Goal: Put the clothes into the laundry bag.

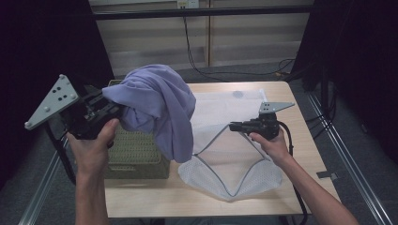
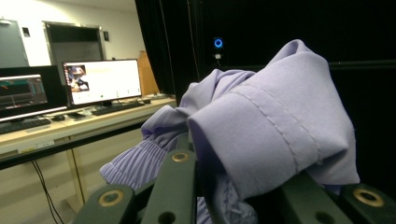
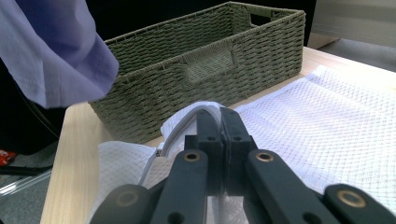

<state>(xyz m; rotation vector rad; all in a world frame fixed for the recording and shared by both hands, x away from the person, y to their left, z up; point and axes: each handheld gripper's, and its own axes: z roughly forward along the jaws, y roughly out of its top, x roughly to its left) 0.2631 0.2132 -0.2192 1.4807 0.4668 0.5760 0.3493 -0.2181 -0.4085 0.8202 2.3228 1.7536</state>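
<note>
A lavender garment (image 1: 159,108) is bunched in my left gripper (image 1: 115,110), held above the table's left side. Its loose end hangs down over the basket and the left edge of a white mesh laundry bag (image 1: 234,164). In the left gripper view the cloth (image 2: 271,126) is pinched between the jaws of the left gripper (image 2: 219,172) and drapes over them. My right gripper (image 1: 233,126) is shut on the bag's grey zipper rim, lifting it so the mouth gapes. In the right gripper view the right gripper (image 3: 220,116) has its jaws pressed together on that rim, with the mesh (image 3: 327,116) spread beyond.
A green woven basket (image 1: 136,154) stands on the left part of the wooden table (image 1: 305,140), close to the bag; its wall (image 3: 210,51) has a handle slot. Black curtains flank the table, and cables run along the floor behind it.
</note>
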